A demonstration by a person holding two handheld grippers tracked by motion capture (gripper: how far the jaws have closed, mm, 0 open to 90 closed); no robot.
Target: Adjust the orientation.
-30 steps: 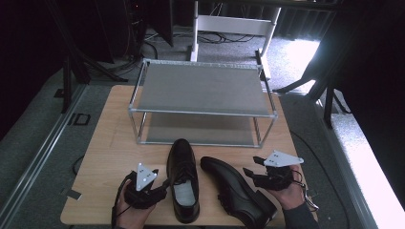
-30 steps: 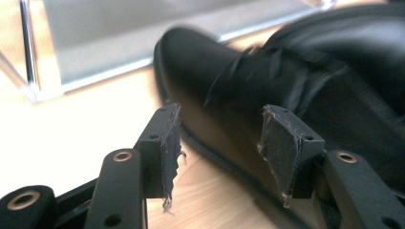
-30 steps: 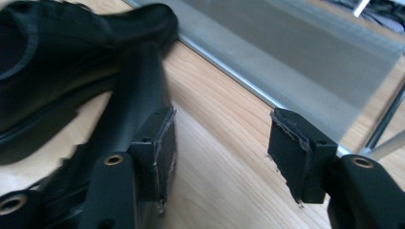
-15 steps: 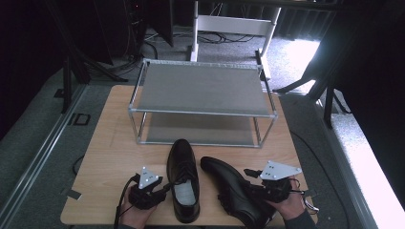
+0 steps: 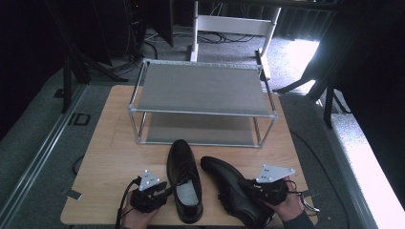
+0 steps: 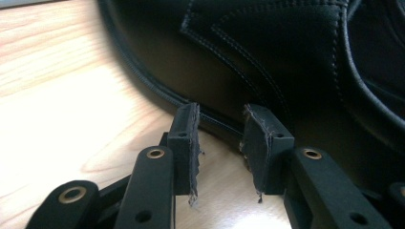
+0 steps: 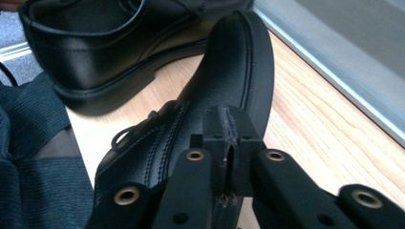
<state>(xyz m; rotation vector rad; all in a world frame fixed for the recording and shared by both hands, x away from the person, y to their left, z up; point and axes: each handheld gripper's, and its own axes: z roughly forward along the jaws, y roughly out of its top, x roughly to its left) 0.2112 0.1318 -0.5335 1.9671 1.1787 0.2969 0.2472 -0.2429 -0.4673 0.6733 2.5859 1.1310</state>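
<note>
High view: two black shoes lie in front of a two-shelf rack [image 5: 203,89]. Left gripper [image 6: 220,143] has its fingers spread, empty, tips just short of the left shoe [image 5: 184,179] welt, probably lining up a side grasp. Right gripper [image 7: 228,143] has its fingers pressed together against the right shoe [image 7: 210,119]; whether they pinch leather cannot be told. Bare table [image 5: 114,157] lies beyond the fingers.
</note>
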